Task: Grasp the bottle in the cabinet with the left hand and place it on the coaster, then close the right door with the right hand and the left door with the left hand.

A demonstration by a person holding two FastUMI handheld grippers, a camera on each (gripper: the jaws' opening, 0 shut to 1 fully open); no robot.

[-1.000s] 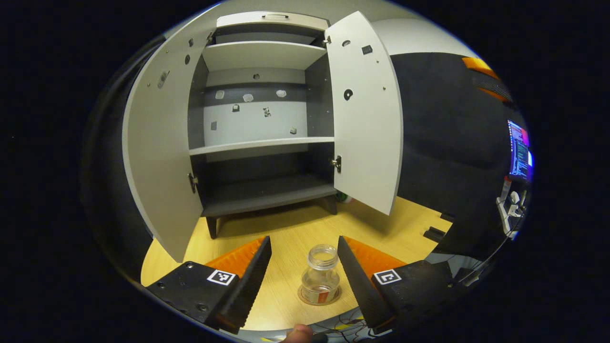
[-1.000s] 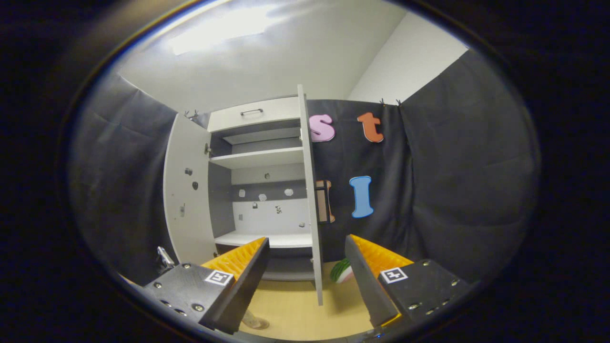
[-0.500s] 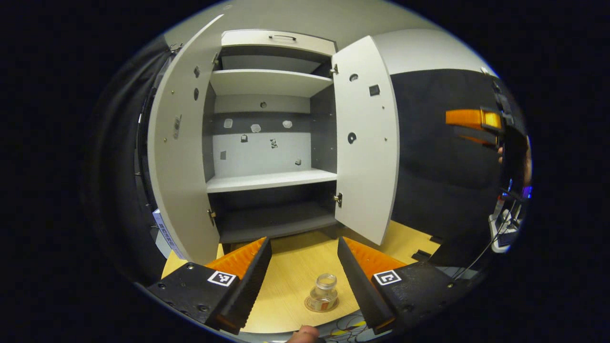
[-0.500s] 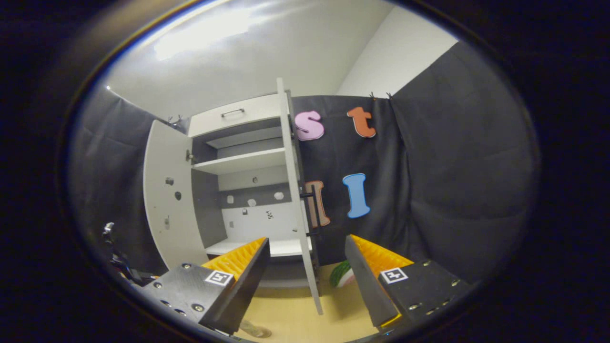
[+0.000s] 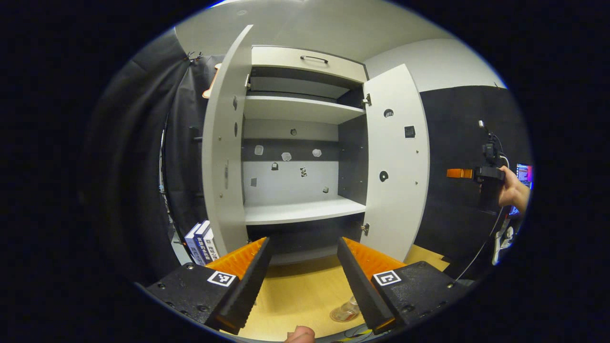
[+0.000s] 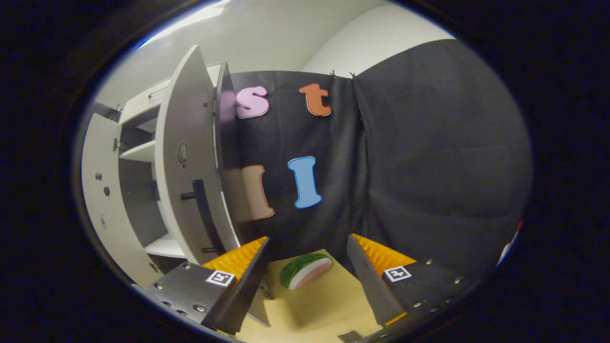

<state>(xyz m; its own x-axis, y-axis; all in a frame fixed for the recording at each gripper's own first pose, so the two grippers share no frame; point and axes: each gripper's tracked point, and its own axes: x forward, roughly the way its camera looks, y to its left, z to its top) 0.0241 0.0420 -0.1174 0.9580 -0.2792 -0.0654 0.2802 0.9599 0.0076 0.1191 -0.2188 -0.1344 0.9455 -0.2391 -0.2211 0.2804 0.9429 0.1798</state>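
Left gripper view shows the left claw (image 5: 304, 267) wide open and empty above the desk (image 5: 295, 295). The bottle (image 5: 347, 310) stands on the coaster (image 5: 339, 316) beside its right finger. The cabinet (image 5: 305, 143) has both doors open. The right claw (image 6: 307, 276) is open, empty, near the right door (image 6: 188, 166).

A staged recording booth rather than a lived-in home. Black cloth (image 6: 429, 157) hangs as the walls on clips, with plain white room wall (image 6: 376, 43) and ceiling above it. A small white and grey cabinet (image 5: 300, 143) stands on a light wooden bench (image 5: 295, 295), both doors swung open, its shelves bare. A toy watermelon slice (image 6: 305, 269) lies on the bench beside it. A few boxed items (image 5: 200, 240) stand at the cabinet's left. At the far right, a lit monitor (image 5: 524, 174) and trailing cables (image 5: 481, 252) show behind a person's hand (image 5: 512, 190) holding a hand-held gripper (image 5: 460, 173).
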